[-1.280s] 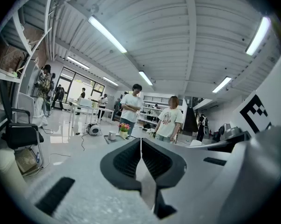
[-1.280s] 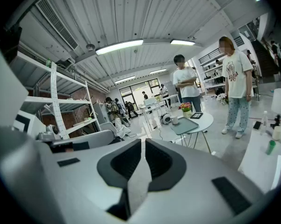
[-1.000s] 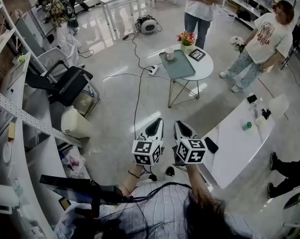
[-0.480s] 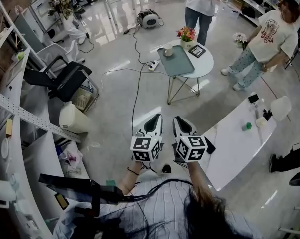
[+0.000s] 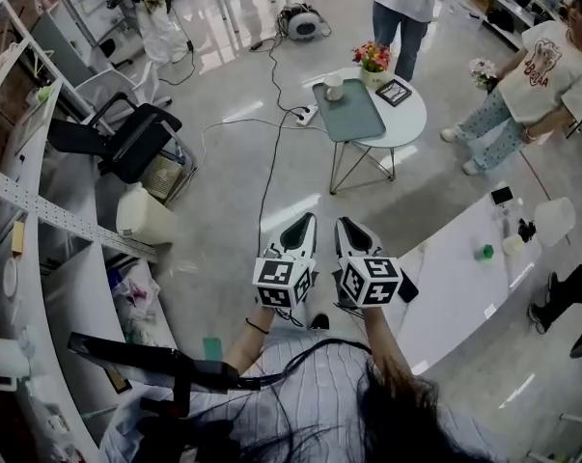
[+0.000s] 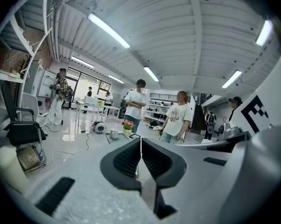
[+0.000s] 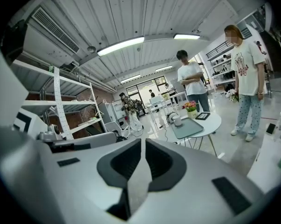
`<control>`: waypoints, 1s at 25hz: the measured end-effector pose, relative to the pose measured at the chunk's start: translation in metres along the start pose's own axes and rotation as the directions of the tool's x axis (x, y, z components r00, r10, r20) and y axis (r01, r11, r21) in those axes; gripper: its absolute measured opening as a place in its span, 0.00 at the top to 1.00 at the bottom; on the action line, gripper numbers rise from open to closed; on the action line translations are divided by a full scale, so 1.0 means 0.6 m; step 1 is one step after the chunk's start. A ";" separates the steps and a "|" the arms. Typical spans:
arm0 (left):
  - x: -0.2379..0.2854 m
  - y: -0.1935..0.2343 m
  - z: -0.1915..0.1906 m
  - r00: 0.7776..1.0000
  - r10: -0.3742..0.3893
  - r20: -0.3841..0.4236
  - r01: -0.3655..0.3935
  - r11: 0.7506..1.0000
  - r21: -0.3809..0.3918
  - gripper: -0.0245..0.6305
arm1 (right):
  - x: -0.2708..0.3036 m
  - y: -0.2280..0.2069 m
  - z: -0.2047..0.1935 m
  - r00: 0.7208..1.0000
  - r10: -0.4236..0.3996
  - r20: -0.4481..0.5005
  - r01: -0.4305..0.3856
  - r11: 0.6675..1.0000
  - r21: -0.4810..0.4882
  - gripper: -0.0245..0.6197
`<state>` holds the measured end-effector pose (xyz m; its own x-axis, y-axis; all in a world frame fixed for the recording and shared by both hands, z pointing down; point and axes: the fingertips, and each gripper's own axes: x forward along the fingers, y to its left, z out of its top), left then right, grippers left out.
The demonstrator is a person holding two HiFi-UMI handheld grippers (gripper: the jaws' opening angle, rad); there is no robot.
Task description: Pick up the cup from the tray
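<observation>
Glossy grey floor (image 5: 223, 210) with trailing cables (image 5: 267, 191), black chair (image 5: 131, 148) beside white shelving (image 5: 40, 205) at left, strip lights (image 6: 108, 30) on ribbed white ceiling (image 6: 177, 36).

Open floor (image 5: 310, 177) ran up to the round table (image 5: 406, 133), crossed only by a cable (image 5: 267, 177) and a power strip (image 5: 305, 116). A long white table (image 5: 459, 278) hemmed the right side. A chair (image 5: 126, 143) and a bin (image 5: 141, 218) stood well left. The cup (image 5: 334, 87) had bare tray (image 5: 353, 119) on its near side. Flowers (image 5: 374, 58) stood close beside the cup, apparently not touching it. One person (image 5: 406, 8) stood beyond the table, and a second person (image 5: 546, 70) was at its right.
</observation>
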<state>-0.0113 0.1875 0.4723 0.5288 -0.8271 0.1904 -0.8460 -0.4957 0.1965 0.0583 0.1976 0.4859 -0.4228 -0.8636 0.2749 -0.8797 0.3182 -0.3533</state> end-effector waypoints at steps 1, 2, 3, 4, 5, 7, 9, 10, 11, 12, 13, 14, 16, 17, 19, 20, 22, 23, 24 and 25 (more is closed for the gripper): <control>0.009 0.003 0.001 1.000 0.000 -0.001 0.000 1.000 0.002 0.93 | 0.008 -0.005 0.003 1.000 0.002 -0.002 -0.002 1.000 0.000 0.89; 0.019 0.007 0.002 1.000 0.000 -0.002 0.000 1.000 0.005 0.93 | 0.017 -0.009 0.006 1.000 0.004 -0.004 -0.004 1.000 0.001 0.89; 0.029 0.011 0.004 1.000 0.000 -0.002 0.000 1.000 0.007 0.93 | 0.028 -0.014 0.010 1.000 0.005 -0.004 -0.005 1.000 0.003 0.89; 0.040 0.017 0.006 1.000 -0.002 -0.002 0.002 1.000 0.009 0.93 | 0.039 -0.019 0.014 1.000 0.005 -0.004 -0.005 1.000 0.006 0.89; 0.051 0.023 0.008 1.000 -0.004 -0.002 0.004 1.000 0.010 0.93 | 0.052 -0.024 0.019 1.000 0.003 -0.004 -0.003 1.000 0.008 0.89; 0.076 0.037 0.015 1.000 -0.010 -0.001 0.010 1.000 0.012 0.93 | 0.079 -0.034 0.030 1.000 -0.004 -0.003 0.004 1.000 0.008 0.89; 0.101 0.055 0.023 1.000 -0.015 -0.001 0.015 1.000 0.010 0.93 | 0.105 -0.041 0.042 1.000 -0.009 0.000 0.009 1.000 0.000 0.89; 0.114 0.065 0.028 1.000 -0.017 -0.002 0.017 1.000 0.008 0.93 | 0.119 -0.043 0.048 1.000 -0.009 0.004 0.009 1.000 -0.008 0.89; 0.127 0.077 0.032 1.000 -0.019 -0.004 0.019 1.000 0.006 0.93 | 0.134 -0.045 0.053 1.000 -0.008 0.007 0.009 1.000 -0.015 0.89; 0.140 0.090 0.037 1.000 -0.020 -0.007 0.020 1.000 0.004 0.93 | 0.149 -0.047 0.058 1.000 -0.010 0.008 0.010 1.000 -0.016 0.89; 0.154 0.102 0.041 1.000 -0.022 -0.011 0.022 1.000 0.004 0.93 | 0.165 -0.050 0.063 1.000 -0.013 0.006 0.013 1.000 -0.011 0.89; 0.168 0.115 0.046 1.000 -0.025 -0.016 0.025 1.000 0.003 0.93 | 0.182 -0.052 0.068 1.000 -0.016 0.003 0.016 1.000 -0.003 0.89; 0.195 0.139 0.057 0.999 -0.034 -0.023 0.034 0.999 -0.001 0.93 | 0.215 -0.057 0.079 1.000 -0.024 -0.002 0.024 1.000 0.010 0.89; 0.209 0.152 0.062 0.999 -0.039 -0.025 0.039 0.999 -0.003 0.93 | 0.232 -0.060 0.085 1.000 -0.030 -0.004 0.030 1.000 0.009 0.89; 0.237 0.179 0.072 0.998 -0.049 -0.030 0.049 0.999 -0.005 0.93 | 0.268 -0.063 0.094 0.999 -0.042 -0.008 0.042 0.999 0.004 0.89; 0.251 0.193 0.077 0.998 -0.055 -0.032 0.055 0.998 -0.006 0.93 | 0.286 -0.064 0.099 0.999 -0.049 -0.010 0.049 0.999 0.002 0.89; 0.277 0.220 0.087 0.997 -0.067 -0.036 0.067 0.998 -0.008 0.93 | 0.322 -0.068 0.107 0.998 -0.062 -0.016 0.062 0.998 0.003 0.89; 0.290 0.233 0.091 0.997 -0.074 -0.037 0.074 0.997 -0.008 0.93 | 0.339 -0.070 0.111 0.997 -0.069 -0.020 0.069 0.998 0.005 0.89; 0.303 0.245 0.095 0.996 -0.080 -0.039 0.080 0.997 -0.009 0.93 | 0.356 -0.072 0.114 0.997 -0.076 -0.024 0.076 0.997 0.007 0.89; 0.315 0.258 0.099 0.995 -0.087 -0.040 0.087 0.996 -0.010 0.93 | 0.373 -0.074 0.117 0.996 -0.083 -0.026 0.083 0.996 0.009 0.89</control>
<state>-0.0464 -0.0610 0.4816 0.6029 -0.7695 0.2105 -0.7961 -0.5630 0.2221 0.0182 -0.0373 0.5000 -0.3538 -0.8763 0.3269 -0.9099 0.2416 -0.3371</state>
